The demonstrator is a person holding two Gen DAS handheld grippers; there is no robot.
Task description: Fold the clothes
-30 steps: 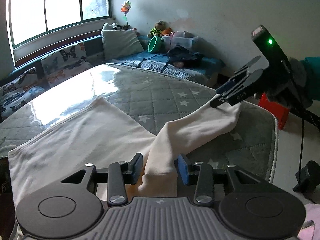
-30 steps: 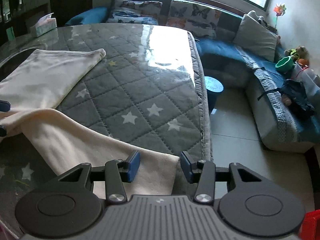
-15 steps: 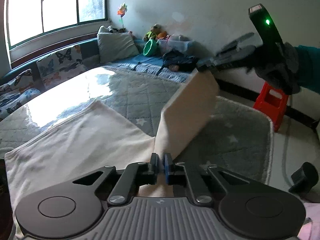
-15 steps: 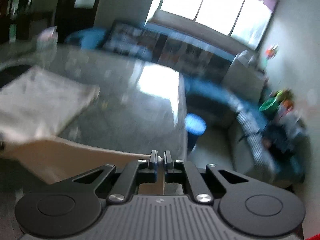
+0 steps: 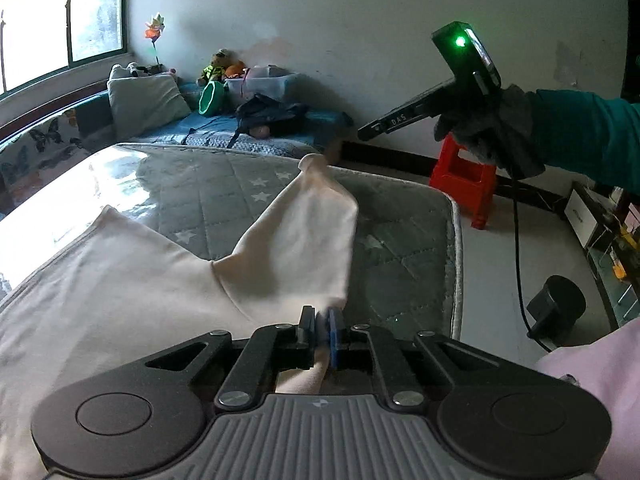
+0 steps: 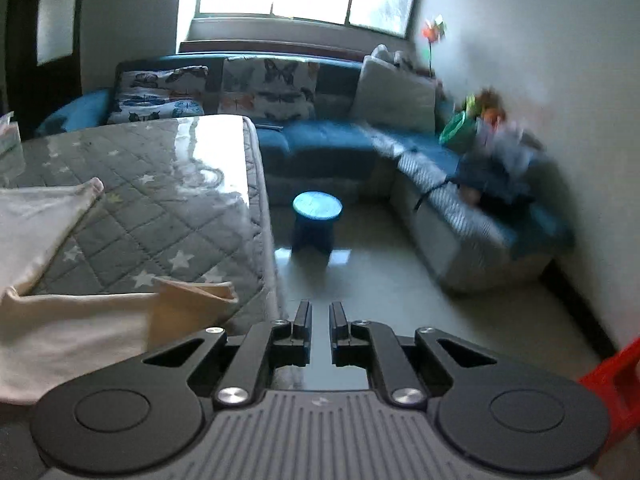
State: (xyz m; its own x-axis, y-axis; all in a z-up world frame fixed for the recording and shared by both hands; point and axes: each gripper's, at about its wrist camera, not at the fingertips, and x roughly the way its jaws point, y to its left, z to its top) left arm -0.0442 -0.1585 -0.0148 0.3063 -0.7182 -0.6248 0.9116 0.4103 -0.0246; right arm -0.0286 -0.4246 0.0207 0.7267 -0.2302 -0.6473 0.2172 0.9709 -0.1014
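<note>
2 grippers show: the left gripper has its jaws closed on a fold of the cream long-sleeved cotton garment, which lies spread over the grey star-quilted mattress with 1 sleeve raised and flopping. The right gripper, held by a grey-gloved hand up above the mattress's far edge, has its jaws drawn together on nothing, and the sleeve's cuff sits just left of them.

Left gripper jaws clamped, right gripper jaws closed, empty
</note>
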